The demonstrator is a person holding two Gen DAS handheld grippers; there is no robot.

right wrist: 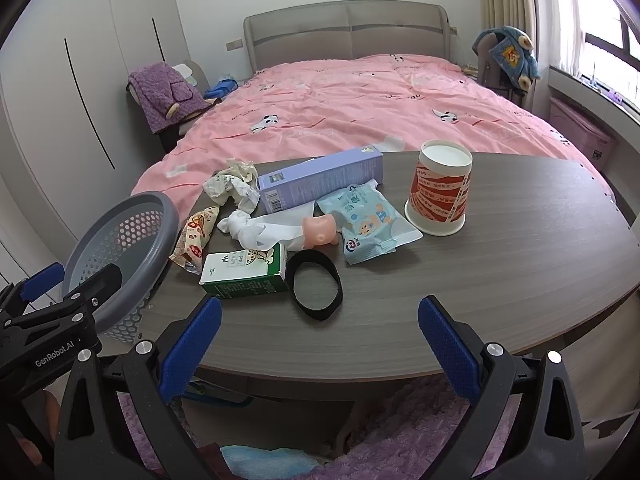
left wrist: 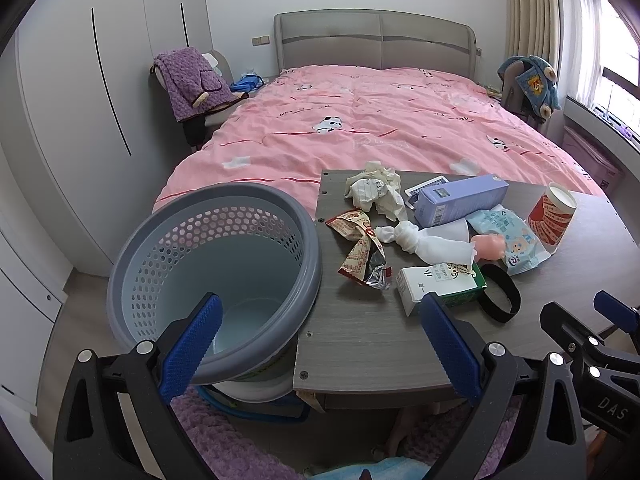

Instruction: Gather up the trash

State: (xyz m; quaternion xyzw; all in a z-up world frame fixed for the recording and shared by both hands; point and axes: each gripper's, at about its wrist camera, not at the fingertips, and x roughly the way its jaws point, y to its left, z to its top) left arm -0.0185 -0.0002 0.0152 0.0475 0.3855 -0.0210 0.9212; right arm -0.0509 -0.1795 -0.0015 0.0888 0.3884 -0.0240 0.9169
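Note:
A grey perforated basket [left wrist: 216, 256] [right wrist: 120, 248] stands empty at the table's left edge. On the grey wood table [left wrist: 360, 340] [right wrist: 500, 280] lie crumpled paper [left wrist: 376, 192] [right wrist: 234, 190], a red snack wrapper [left wrist: 360, 248] [right wrist: 196, 236], a green-white milk carton [left wrist: 440, 284] [right wrist: 244, 274], a white sock [left wrist: 424, 242] [right wrist: 260, 232], a purple box [left wrist: 460, 198] [right wrist: 320, 178], a blue wipes pack [left wrist: 508, 240] [right wrist: 368, 220], a red paper cup [left wrist: 550, 212] [right wrist: 438, 188] and a black band [left wrist: 500, 292] [right wrist: 316, 284]. My left gripper [left wrist: 320, 344] is open, straddling the basket rim and table corner. My right gripper [right wrist: 320, 344] is open above the table's near edge.
A bed with a pink cover [left wrist: 360, 120] [right wrist: 340, 108] fills the room behind the table. A pink toy [left wrist: 490, 246] [right wrist: 318, 230] lies among the items. Purple rug [left wrist: 224, 440] [right wrist: 400, 440] covers the floor below. White wardrobes [left wrist: 80, 120] stand on the left.

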